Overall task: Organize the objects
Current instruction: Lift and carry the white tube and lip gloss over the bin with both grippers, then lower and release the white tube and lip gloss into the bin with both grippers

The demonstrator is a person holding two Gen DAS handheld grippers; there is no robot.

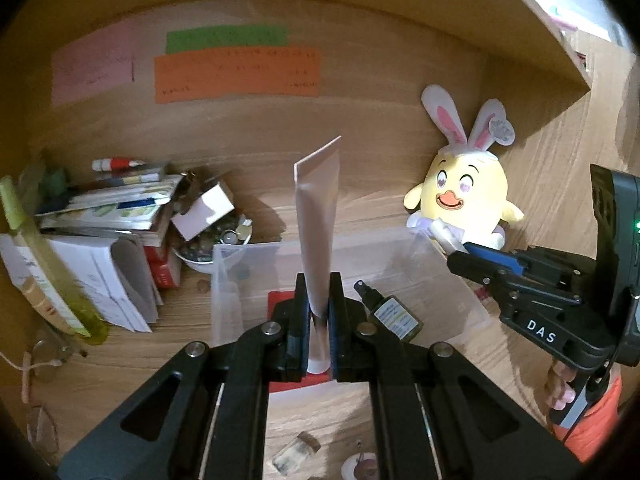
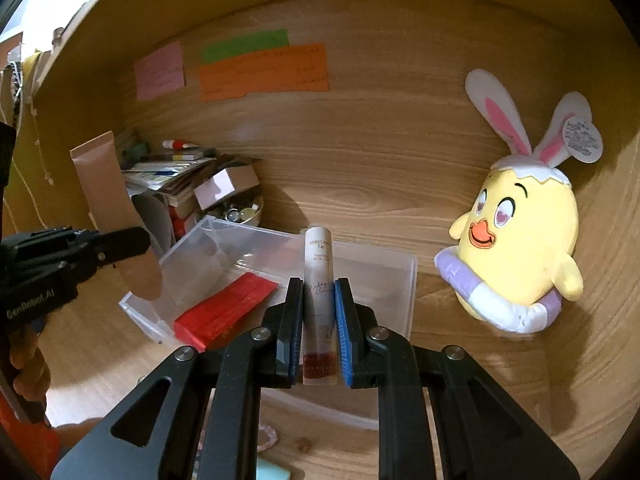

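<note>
My left gripper (image 1: pixel 319 300) is shut on a beige squeeze tube (image 1: pixel 318 216), held upright above the clear plastic bin (image 1: pixel 452 264); the tube also shows in the right wrist view (image 2: pixel 108 204). My right gripper (image 2: pixel 319 304) is shut on a slim white lip-tint tube (image 2: pixel 318 264) with a dark red base, held over the same bin (image 2: pixel 400 280). In the bin lie a red packet (image 2: pixel 224 312) and a small dark spray bottle (image 1: pixel 394 314). The right gripper shows in the left wrist view (image 1: pixel 460 254) at the bin's right rim.
A yellow chick plush with bunny ears (image 2: pixel 520 240) leans on the wall at right. A stack of books and papers (image 1: pixel 116 208), a small box (image 1: pixel 204 210) and a bowl of trinkets (image 1: pixel 212 240) sit at left. Coloured notes (image 1: pixel 236 72) are stuck on the back wall.
</note>
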